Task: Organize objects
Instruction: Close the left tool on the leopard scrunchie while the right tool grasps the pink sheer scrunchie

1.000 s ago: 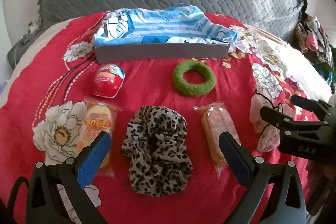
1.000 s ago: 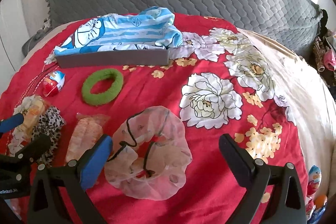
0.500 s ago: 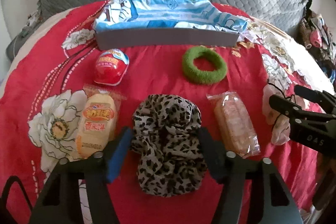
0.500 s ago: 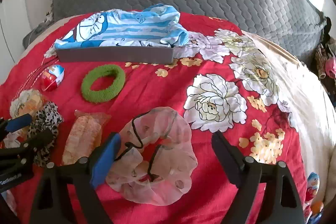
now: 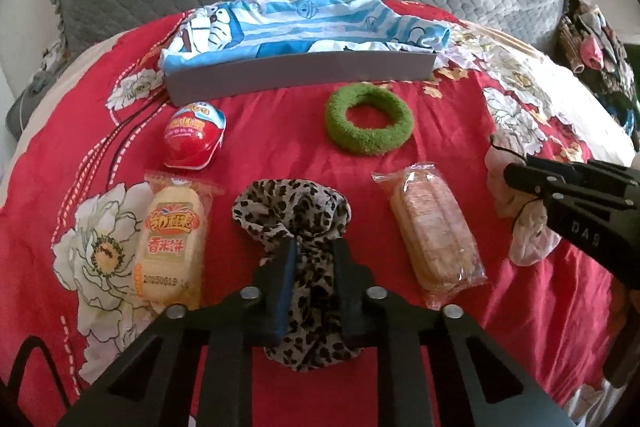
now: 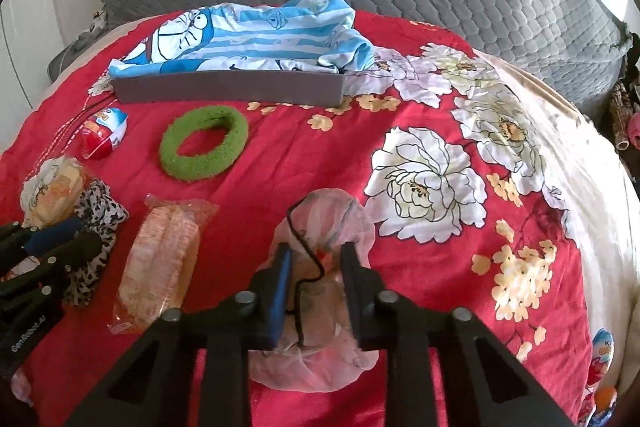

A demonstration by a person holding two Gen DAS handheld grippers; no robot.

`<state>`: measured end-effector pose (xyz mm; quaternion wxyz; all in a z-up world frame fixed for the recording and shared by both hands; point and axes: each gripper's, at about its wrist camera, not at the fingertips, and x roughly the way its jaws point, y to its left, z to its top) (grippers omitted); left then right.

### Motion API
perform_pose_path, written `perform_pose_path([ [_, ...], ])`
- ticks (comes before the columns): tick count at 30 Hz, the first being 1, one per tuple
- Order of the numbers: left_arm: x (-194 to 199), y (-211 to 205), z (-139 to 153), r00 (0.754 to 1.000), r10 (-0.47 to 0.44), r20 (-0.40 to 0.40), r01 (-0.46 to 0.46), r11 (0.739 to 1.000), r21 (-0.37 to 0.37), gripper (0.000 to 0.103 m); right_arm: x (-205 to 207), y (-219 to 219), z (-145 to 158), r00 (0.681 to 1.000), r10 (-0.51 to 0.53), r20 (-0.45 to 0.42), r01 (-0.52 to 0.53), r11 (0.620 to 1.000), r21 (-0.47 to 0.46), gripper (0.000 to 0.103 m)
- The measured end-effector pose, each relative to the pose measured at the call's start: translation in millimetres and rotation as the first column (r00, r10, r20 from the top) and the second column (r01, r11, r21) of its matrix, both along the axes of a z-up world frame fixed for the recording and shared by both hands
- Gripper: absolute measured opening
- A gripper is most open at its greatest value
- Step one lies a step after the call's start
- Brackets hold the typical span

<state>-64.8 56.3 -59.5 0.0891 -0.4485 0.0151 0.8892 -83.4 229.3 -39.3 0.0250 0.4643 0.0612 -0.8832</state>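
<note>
Left wrist view: the left claw has just been closing and is now clenched on the leopard-print scrunchie, bunched between its pads at 6 o'clock on the red floral bedspread. The scrunchie is squeezed into a strip whose long axis runs from 6 toward 12 o'clock. The rice cracker pack lies at 8 o'clock and the wrapped biscuit pack at 4 o'clock, both lengthwise toward 12. The chocolate egg and green scrunchie lie nearer the grey tray, which sits at 12 o'clock and holds only the Doraemon cloth.

Right wrist view: the right claw has likewise just been closing and now grips the sheer pink scrunchie at 6 o'clock, with its black trim cord running between the pads. The task looks barely begun: 2 items are gripped and none of the 6 is sorted yet.
</note>
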Motion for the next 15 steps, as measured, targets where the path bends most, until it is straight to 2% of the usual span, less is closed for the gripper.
perform_pose_path([
  [10, -0.9, -2.4, -1.5, 1.0, -0.006, 0.022, 0.006, 1.0, 0.0, 0.009, 2.8, 1.1, 7.2, 1.0, 0.014, 0.0, -0.014, 0.999, -0.044, 0.016],
  [15, -1.8, -4.4, -3.7, 0.999, 0.025, 0.031, -0.023, 0.999, -0.046, 0.008, 5.2, -0.9, 9.2, 1.0, 0.021, -0.001, -0.021, 0.999, -0.049, 0.016],
])
